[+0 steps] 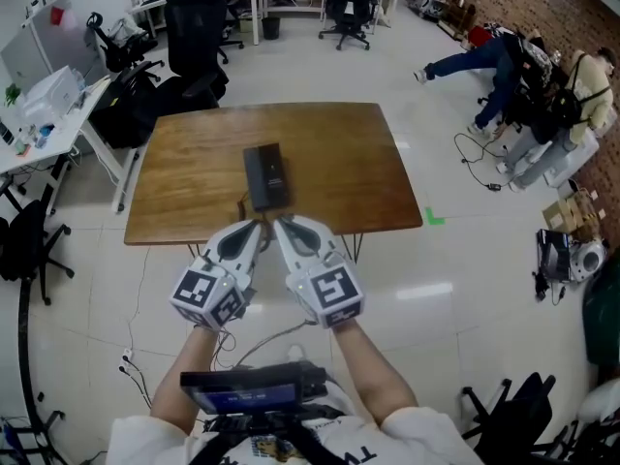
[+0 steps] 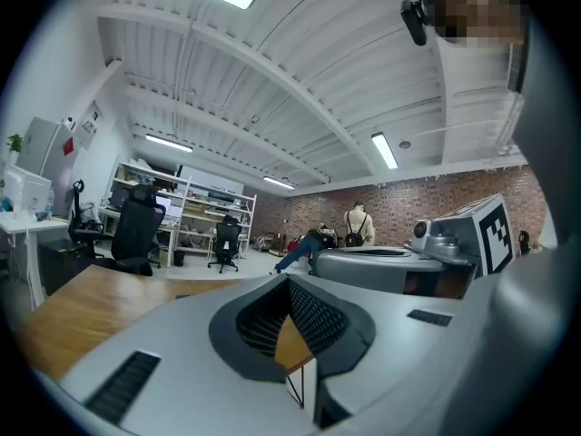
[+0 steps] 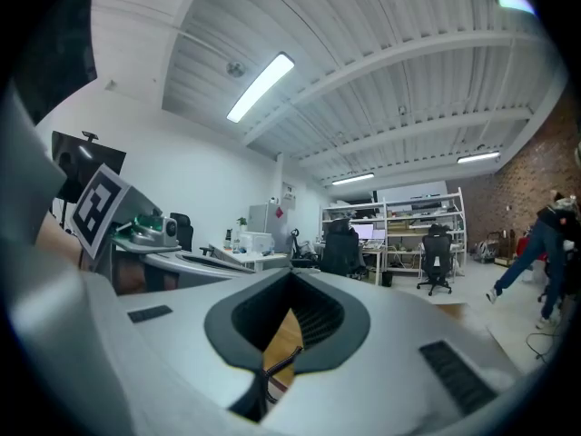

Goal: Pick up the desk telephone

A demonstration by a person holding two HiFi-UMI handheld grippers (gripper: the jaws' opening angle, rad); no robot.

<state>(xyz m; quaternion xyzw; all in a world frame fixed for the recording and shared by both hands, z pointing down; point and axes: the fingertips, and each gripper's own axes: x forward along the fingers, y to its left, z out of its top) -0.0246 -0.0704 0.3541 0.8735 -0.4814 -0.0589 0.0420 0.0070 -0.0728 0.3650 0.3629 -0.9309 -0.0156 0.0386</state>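
Note:
The desk telephone (image 1: 265,175) is a dark, flat, oblong set lying on the brown wooden table (image 1: 339,153), near the middle of its front edge. A thin cord (image 1: 243,207) trails from its near end. My left gripper (image 1: 256,225) and right gripper (image 1: 281,224) are held level side by side just short of that edge, their tips pointing at the telephone's near end. Both are shut with nothing in them. In the left gripper view the left gripper (image 2: 290,282) has its jaws together over the tabletop; the right gripper (image 3: 290,284) looks the same in its own view.
A white desk (image 1: 44,114) and black office chairs (image 1: 194,27) stand at the back left. A person (image 1: 484,61) bends over gear by the brick wall at the right. Cables (image 1: 131,361) lie on the floor near my feet. Green tape (image 1: 433,218) marks the floor.

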